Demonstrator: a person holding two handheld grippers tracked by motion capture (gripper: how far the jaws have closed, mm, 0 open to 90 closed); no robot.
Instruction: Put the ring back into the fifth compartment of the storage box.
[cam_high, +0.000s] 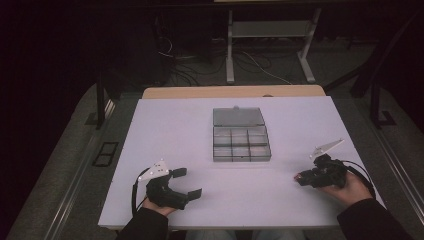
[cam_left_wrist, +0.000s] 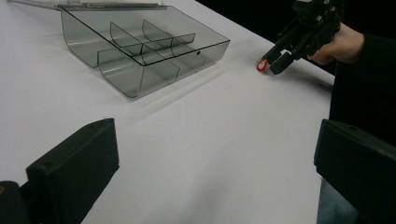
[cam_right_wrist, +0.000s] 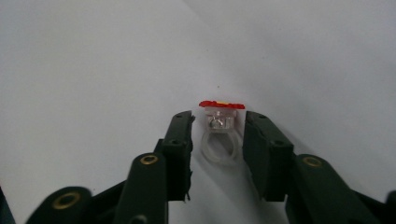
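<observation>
A small clear plastic ring with a red top (cam_right_wrist: 220, 122) lies on the white table (cam_high: 200, 130), and it appears as a red dot (cam_left_wrist: 261, 66) in the left gripper view. My right gripper (cam_right_wrist: 219, 119) rests low on the table at the right (cam_high: 300, 178), a jaw on each side of the ring. A thin gap shows beside one jaw, so the pads do not press on it. My left gripper (cam_high: 187, 182) sits near the front left, jaws wide open (cam_left_wrist: 217, 140) with nothing between them.
A smoky clear compartment box (cam_high: 241, 156) stands open at the table's middle, its lid (cam_high: 238, 116) laid back flat; its divided cells (cam_left_wrist: 140, 77) look empty. Table edges run close to both hands. Beyond the table are dark floor, desk legs and cables.
</observation>
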